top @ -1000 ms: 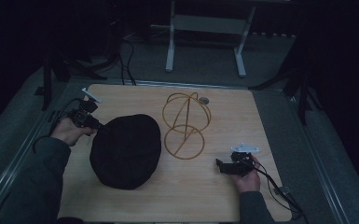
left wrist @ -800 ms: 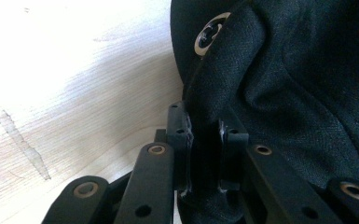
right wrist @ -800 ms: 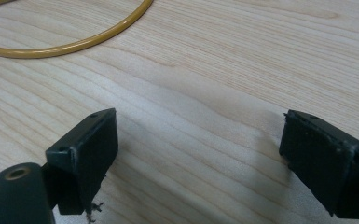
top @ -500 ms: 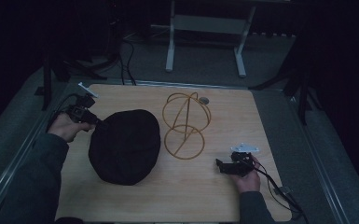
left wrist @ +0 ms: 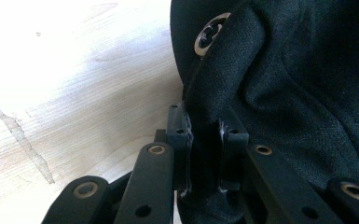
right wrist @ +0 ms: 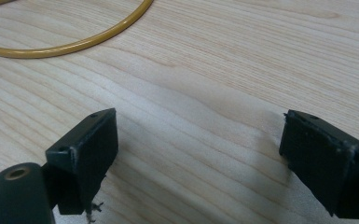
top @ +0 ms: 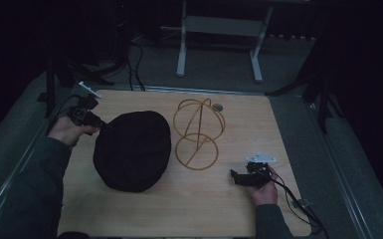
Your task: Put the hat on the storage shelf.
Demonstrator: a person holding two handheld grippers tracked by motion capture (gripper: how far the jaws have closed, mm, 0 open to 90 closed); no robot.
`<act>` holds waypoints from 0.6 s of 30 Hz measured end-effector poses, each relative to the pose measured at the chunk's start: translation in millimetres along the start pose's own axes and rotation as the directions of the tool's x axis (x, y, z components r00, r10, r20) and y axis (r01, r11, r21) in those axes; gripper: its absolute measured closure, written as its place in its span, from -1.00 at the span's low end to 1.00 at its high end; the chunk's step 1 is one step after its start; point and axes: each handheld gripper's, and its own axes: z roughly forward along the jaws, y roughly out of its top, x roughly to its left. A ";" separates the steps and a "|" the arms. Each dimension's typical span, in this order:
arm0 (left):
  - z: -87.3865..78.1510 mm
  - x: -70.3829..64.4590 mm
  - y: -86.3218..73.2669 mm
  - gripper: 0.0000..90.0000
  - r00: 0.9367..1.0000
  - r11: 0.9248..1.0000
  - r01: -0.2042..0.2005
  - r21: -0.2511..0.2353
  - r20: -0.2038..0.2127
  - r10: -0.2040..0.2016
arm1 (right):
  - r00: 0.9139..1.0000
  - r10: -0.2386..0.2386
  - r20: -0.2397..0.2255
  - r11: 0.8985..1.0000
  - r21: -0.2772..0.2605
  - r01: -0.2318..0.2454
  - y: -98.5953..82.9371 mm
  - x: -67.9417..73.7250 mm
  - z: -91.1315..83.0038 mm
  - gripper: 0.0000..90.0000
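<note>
A: High view first: the black hat (top: 132,150) lies on the left half of the wooden tabletop (top: 219,209), and the left gripper (top: 105,126) is at its upper-left edge, held by a hand (top: 65,130) in a dark sleeve.

B: And beside the hat?

A: A gold wire hat stand (top: 199,133), just to its right, a round base ring with a domed cage of hoops above it. The room is dim, so whether hat and stand touch is hard to make out. A small round object (top: 218,107) sits just behind the stand; too small to name.

B: The other hand?

A: The right gripper (top: 235,176) rests low at the near right, well apart from the hat, its cable trailing off toward the tabletop's corner. From up here the fingers are too dark to read.

B: Left gripper view, then.

A: Much clearer. The two black fingers (left wrist: 178,140) are pinched tight on a fold of the hat's (left wrist: 298,102) dark woven fabric at its rim. A metal eyelet (left wrist: 209,39) shows near the top, half tucked behind the fold. Most of the hat runs off the right edge. Pale wood lies to the left.

B: Right gripper view?

A: Fingers (right wrist: 89,154) spread wide with bare wood grain between them, holding nothing. The right-hand one is cut by the frame. An arc of the stand's gold base ring (right wrist: 79,38) curves across the top left, the rest cropped away.
</note>
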 end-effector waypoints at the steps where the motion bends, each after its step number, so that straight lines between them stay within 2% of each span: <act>1: -0.5 0.3 0.1 0.75 1.000 1.000 0.003 0.002 0.002 -0.003 | 1.000 0.000 0.000 1.000 0.000 0.000 0.0 0.0 0.0 -0.75; 9: -9.0 -1.5 5.8 0.75 1.000 1.000 0.005 -0.006 0.000 -0.005 | 1.000 -0.002 0.001 1.000 0.000 0.002 0.0 -0.1 0.0 -0.75; 14: -14.1 -2.5 7.4 0.75 1.000 0.999 0.017 -0.031 0.013 -0.016 | 1.000 -0.001 0.000 1.000 -0.001 0.001 0.0 -0.1 0.0 -0.74; 15: -16.1 -2.2 7.4 0.75 0.999 0.999 0.032 -0.044 0.020 -0.031 | 1.000 -0.001 0.000 1.000 0.000 0.001 0.0 -0.1 0.0 -0.75; 18: -18.7 -1.4 8.6 0.75 0.999 0.998 0.038 -0.048 0.019 -0.037 | 1.000 -0.002 0.000 1.000 0.000 0.002 0.0 -0.1 0.0 -0.74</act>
